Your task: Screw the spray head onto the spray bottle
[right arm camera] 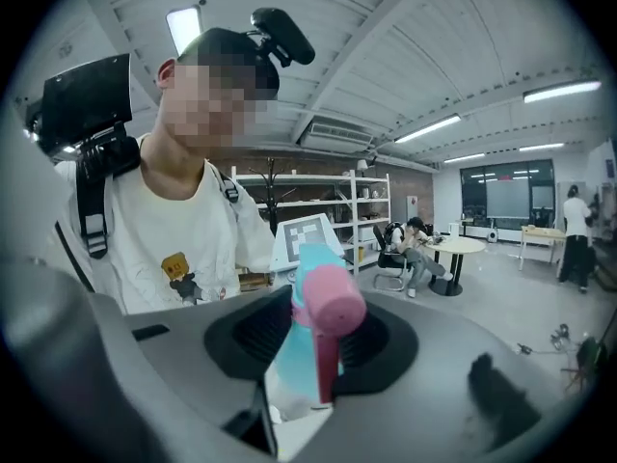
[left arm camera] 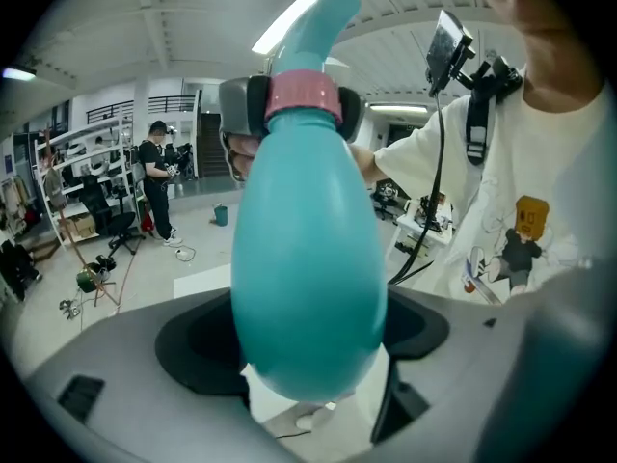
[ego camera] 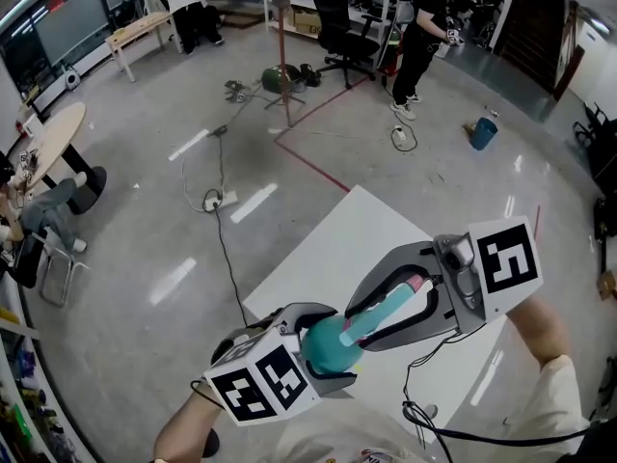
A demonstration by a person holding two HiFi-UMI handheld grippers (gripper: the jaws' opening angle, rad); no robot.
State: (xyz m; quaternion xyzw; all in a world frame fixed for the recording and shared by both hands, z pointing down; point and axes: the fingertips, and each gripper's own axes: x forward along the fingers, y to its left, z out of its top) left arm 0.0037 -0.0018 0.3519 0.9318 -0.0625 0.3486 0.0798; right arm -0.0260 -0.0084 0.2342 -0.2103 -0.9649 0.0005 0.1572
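Left gripper [ego camera: 326,343] clamps bottle [left arm camera: 308,258], right gripper [ego camera: 364,324] pinches head [right arm camera: 323,316] beyond its jaws — a tilted head may cross-thread, or slip when twisted.

Your grey left gripper [ego camera: 333,347] and right gripper [ego camera: 362,326] each bear a white cube [ego camera: 506,256] with black square markers. You carry a black cable [left arm camera: 440,162] and wear a white printed T-shirt [right arm camera: 193,249].

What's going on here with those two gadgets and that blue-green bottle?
A person holds a gripper in each hand above a white table. The left gripper clamps the belly of a teal spray bottle. The right gripper is closed on the spray head, whose pink collar sits on the bottle's neck. How far it is screwed on cannot be told.
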